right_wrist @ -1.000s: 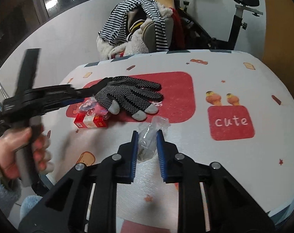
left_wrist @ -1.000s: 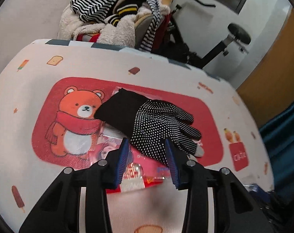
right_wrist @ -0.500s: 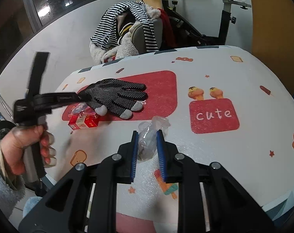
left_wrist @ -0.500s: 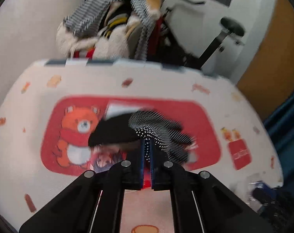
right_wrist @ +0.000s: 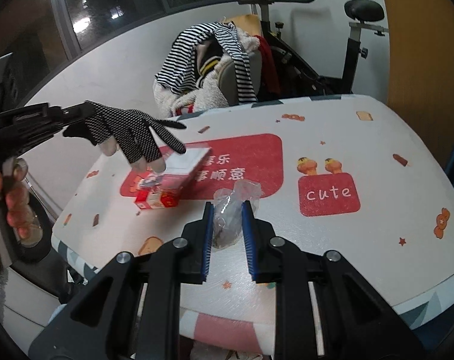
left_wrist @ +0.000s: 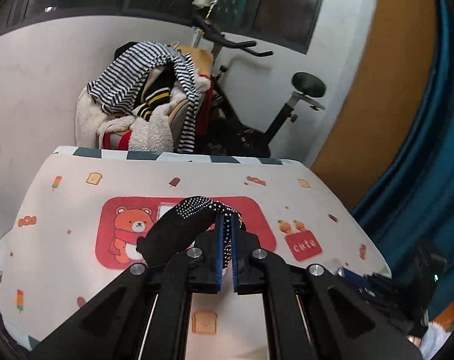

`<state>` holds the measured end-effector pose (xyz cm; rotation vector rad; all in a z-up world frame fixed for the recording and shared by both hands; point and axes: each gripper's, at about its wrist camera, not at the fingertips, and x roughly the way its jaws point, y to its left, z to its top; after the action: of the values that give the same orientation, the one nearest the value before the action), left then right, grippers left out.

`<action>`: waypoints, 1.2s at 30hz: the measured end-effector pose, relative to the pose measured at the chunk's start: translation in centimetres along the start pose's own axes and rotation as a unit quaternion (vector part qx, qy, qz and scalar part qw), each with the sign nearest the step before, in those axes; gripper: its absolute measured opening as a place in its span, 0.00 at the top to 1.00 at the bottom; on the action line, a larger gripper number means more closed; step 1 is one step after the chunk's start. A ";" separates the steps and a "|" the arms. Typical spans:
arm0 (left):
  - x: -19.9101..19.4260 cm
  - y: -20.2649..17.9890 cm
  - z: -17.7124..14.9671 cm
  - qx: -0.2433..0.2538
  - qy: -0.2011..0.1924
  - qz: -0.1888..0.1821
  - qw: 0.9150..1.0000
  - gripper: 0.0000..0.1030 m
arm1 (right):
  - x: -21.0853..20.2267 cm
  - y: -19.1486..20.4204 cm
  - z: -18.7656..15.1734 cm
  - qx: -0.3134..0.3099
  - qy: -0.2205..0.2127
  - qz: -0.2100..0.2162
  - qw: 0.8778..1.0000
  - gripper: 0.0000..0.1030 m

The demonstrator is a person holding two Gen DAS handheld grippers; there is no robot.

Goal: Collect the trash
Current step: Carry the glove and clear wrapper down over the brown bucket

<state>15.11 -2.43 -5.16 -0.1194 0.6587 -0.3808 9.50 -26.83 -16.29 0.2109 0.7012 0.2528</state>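
A: Your left tongs (left_wrist: 225,234) pinch the limp glove (right_wrist: 128,133), lifted off the table (right_wrist: 362,138).

B: Your right tongs (right_wrist: 227,225) clamp the crinkly plastic wrapper (right_wrist: 231,207). It's light and slippery; grip its bunched middle.

One dotted black glove (right_wrist: 128,138); one crumpled clear plastic bag (right_wrist: 231,214); one red-white carton (right_wrist: 167,186); one table (right_wrist: 347,138); one exercise bike (right_wrist: 326,45); two grippers: left (left_wrist: 225,240), right (right_wrist: 227,234).
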 end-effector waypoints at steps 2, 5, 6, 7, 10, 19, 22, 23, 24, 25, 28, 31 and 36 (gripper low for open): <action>-1.9 -0.7 -0.9 0.006 -0.003 -0.008 1.000 0.95 | -0.8 0.4 -0.1 -0.005 -0.004 0.001 1.000 0.78; -3.8 -1.5 -2.4 0.015 -0.002 -0.016 1.000 0.95 | -2.3 1.1 -0.4 -0.011 -0.011 0.003 1.000 0.78; -4.6 -1.8 -3.1 0.019 -0.001 -0.020 1.000 0.95 | -2.8 1.3 -0.6 -0.012 -0.013 0.003 1.000 0.79; -5.2 -2.0 -3.8 0.021 0.000 -0.024 0.999 0.95 | -3.2 1.5 -0.8 -0.013 -0.014 0.004 1.000 0.78; -6.9 -2.9 -6.0 0.028 0.006 -0.037 0.999 0.95 | -4.4 1.9 -1.3 -0.017 -0.019 0.004 1.000 0.78; -10.6 -4.7 -12.8 0.068 0.029 -0.090 0.993 0.95 | -6.9 2.5 -3.4 -0.019 -0.023 -0.001 1.000 0.78; -10.4 -4.9 -15.1 0.070 0.058 -0.112 0.990 0.95 | -7.2 2.4 -4.3 -0.017 -0.019 -0.004 1.000 0.78; -10.2 -5.0 -16.1 0.073 0.070 -0.115 0.988 0.95 | -7.3 2.4 -4.5 -0.016 -0.018 -0.004 1.000 0.78; -10.1 -5.0 -16.8 0.073 0.078 -0.116 0.988 0.95 | -7.4 2.3 -4.9 -0.015 -0.017 -0.005 1.000 0.78; -9.8 -4.9 -17.8 0.071 0.087 -0.119 0.987 0.95 | -7.4 2.3 -5.2 -0.015 -0.015 -0.005 1.000 0.78; -8.7 -4.9 -19.8 0.074 0.114 -0.117 0.984 0.95 | -7.4 2.3 -6.1 -0.015 -0.008 -0.005 1.000 0.78; -7.3 -4.9 -21.8 0.074 0.144 -0.117 0.980 0.95 | -7.3 2.3 -7.0 -0.014 0.000 -0.005 1.000 0.78; -4.6 -5.0 -24.6 0.076 0.193 -0.109 0.972 0.95 | -7.1 2.4 -8.2 -0.014 0.014 -0.002 1.000 0.78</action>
<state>-4.88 -5.01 -20.73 0.0314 1.0015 -0.6747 -1.47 -25.80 -17.44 0.1797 0.7247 0.2622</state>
